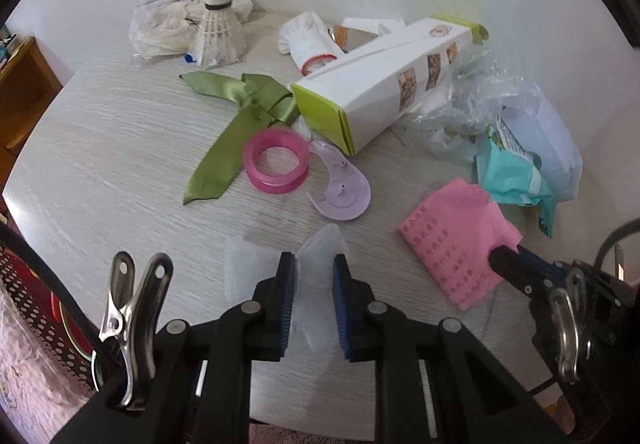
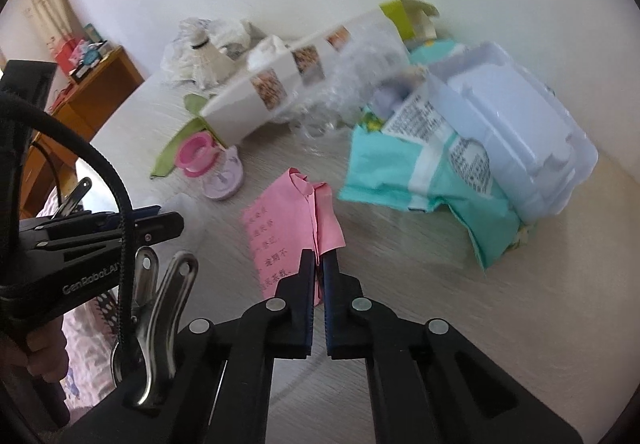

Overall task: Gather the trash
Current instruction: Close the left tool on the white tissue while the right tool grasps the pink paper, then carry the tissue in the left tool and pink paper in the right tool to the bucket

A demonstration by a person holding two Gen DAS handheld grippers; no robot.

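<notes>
On the cluttered surface [image 1: 100, 148], left claw [image 1: 314, 272] pinches clear plastic [image 1: 320, 244]; right claw [image 2: 319, 264] nips pink paper [image 2: 288, 212], whose thin edge may tear or slip.

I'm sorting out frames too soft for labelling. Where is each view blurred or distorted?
Left wrist view: fisheye bends the table edge; the shuttlecock and white box read fairly sharp. Right wrist view: softer overall, smeared around the crinkled clear plastic and the box, yet the pink paper stays readable.
</notes>
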